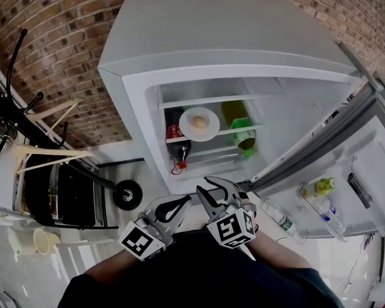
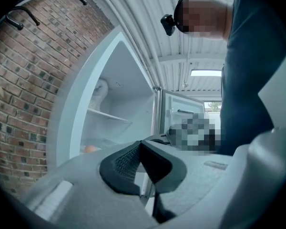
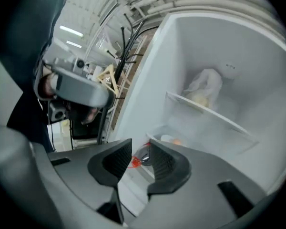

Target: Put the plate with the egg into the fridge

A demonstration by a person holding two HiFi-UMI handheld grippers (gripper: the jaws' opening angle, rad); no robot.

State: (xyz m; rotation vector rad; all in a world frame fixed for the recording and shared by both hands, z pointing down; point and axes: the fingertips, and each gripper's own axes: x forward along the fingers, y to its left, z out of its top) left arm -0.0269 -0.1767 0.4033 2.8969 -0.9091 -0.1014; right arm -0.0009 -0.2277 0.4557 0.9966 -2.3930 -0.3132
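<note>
A: Since the plate [image 1: 185, 128] with the egg [image 1: 198, 121] already sits on a shelf [image 1: 260, 127] inside the fridge [image 1: 244, 37], what step is this?

B: Looks like placing is done, so my guess is it's the clear-out. The plate is flat on the shelf, just beside the dark bottle [image 1: 178, 145], with the green bottle [image 1: 242, 132] on its other side. The egg is on top, roughly centred.

A: Grippers?

B: The left gripper [image 1: 174, 205] has its jaws together and nothing in them. The right gripper [image 1: 217, 194] has its jaws apart with nothing between the pads, only fridge interior showing through the gap. Both are low by the person's body, well apart from the shelf.

A: So how is the rest done well?

B: Keep both tools out of the opening so nothing bumps the shelf, because the egg is loose on the plate and could roll. If the door [image 1: 346, 172] gets shut, push it on the flat panel and go slow. A slam could shake the shelf.

A: Is the plate fully on the shelf?

B: It seems so from the head view, but I can't tell how close the rim is to the front edge.
</note>
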